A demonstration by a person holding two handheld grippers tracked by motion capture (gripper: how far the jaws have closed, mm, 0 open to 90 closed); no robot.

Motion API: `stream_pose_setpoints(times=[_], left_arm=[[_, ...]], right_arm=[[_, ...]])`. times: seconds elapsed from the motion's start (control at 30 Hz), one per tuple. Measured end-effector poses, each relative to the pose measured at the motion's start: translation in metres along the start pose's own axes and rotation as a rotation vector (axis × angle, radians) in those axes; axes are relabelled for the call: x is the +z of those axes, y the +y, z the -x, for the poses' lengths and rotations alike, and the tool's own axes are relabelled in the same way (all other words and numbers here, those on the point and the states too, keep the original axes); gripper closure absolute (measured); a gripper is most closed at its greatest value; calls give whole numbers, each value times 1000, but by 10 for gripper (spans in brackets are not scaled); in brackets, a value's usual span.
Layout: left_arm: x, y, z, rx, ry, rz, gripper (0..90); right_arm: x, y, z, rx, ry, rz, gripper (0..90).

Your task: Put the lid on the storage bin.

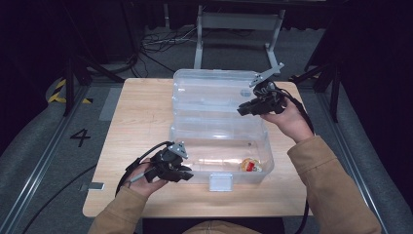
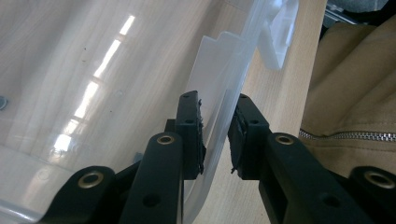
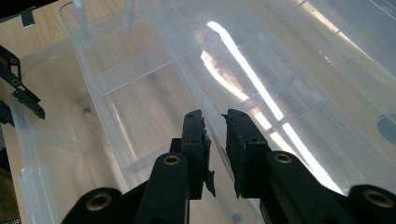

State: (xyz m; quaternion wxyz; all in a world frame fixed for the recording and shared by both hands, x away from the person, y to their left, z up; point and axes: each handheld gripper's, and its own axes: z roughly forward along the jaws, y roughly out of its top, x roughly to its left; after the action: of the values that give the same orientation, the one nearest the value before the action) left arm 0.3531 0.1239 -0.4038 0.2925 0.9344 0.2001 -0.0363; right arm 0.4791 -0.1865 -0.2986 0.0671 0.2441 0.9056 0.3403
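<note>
High view: clear plastic box [image 1: 219,146] sits open mid-tabletop [image 1: 141,112]; your left tool [image 1: 181,174] is at its near-left corner, right tool [image 1: 243,110] over the lid [image 1: 214,90]. Left gripper view: jaws narrow, straddling the box wall [image 2: 219,140], small gaps showing. Right gripper view: jaws narrow, empty.

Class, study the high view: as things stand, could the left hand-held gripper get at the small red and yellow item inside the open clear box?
Probably yes. The clear box is open, leaving the red and yellow item uncovered, but the left hand-held gripper straddles the front wall and must lift over it first.
</note>
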Motion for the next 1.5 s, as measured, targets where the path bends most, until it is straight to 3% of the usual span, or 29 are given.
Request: stream_pose_setpoints(times=[0.47, 0.67, 0.97, 1.17, 1.37, 1.5], left_arm=[[2, 0, -2, -4, -16, -5, 758], [3, 0, -3, -42, -30, -10, 750], [4, 1, -4, -51, -34, -17, 748], [5, 1, -4, -73, -32, -17, 742], [7, 1, -4, -65, -31, -27, 740], [8, 1, -1, -55, -2, -44, 741]], right_arm=[[-8, -5, -13, -36, 6, 5, 786], [-10, -8, -19, -52, 9, 5, 790], [-14, -11, -25, -68, 14, -1, 794], [-16, -14, -30, -75, 16, 1, 796], [-17, -16, -34, -87, 18, -1, 799], [-18, -18, -37, -88, 23, 2, 801]])
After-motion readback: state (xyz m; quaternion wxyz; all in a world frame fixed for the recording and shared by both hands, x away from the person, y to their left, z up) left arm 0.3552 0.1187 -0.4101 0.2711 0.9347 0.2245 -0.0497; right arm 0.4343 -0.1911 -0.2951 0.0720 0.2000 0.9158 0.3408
